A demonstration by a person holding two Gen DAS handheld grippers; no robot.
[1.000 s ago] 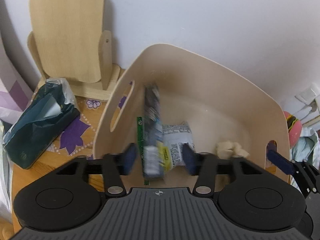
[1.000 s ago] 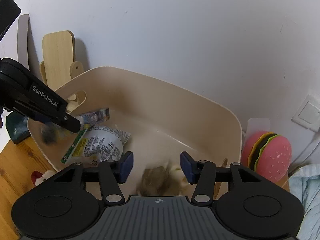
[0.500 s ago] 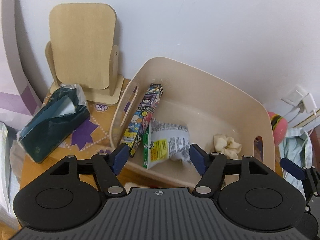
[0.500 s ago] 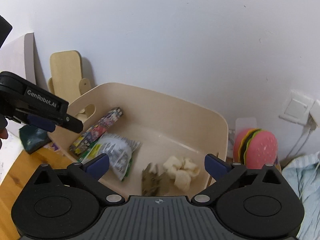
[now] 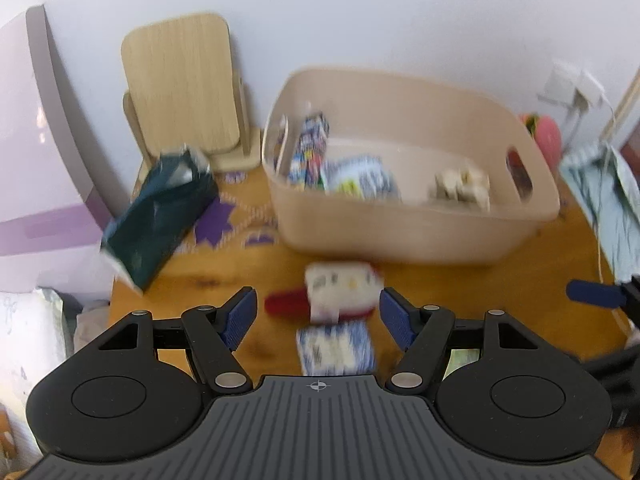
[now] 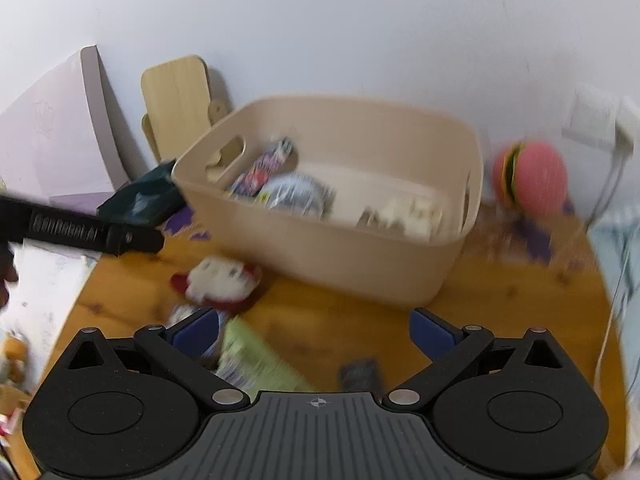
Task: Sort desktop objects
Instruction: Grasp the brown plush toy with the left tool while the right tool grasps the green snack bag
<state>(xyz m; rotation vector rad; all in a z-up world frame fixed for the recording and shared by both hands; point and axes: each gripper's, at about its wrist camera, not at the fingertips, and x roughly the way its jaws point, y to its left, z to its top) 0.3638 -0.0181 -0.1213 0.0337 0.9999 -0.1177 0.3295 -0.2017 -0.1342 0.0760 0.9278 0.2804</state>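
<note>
A beige bin [image 5: 420, 232] [image 6: 340, 248] stands on the wooden desk and holds a colourful box [image 5: 310, 148], a white snack packet [image 5: 356, 178] and a cream lump [image 5: 460, 184]. In front of it lie a white and red plush [image 5: 340, 292] [image 6: 218, 280], a blue and white packet [image 5: 334, 348], a green packet [image 6: 256, 364] and a small dark item [image 6: 358, 372]. My left gripper [image 5: 318, 320] is open and empty above the plush. My right gripper [image 6: 314, 330] is open and empty over the desk. Both views are blurred.
A wooden stand [image 5: 184, 92] and a dark green pouch [image 5: 160, 216] are left of the bin. A burger-shaped toy [image 6: 532, 178] sits to its right by a wall socket [image 6: 596, 124]. A purple box [image 5: 36, 160] stands at far left. Cloth [image 5: 608, 200] lies at the right desk edge.
Both grippers have pulled back and up from the bin, open and empty. The items dropped earlier rest inside the bin. The desk in front of it has come into view.
</note>
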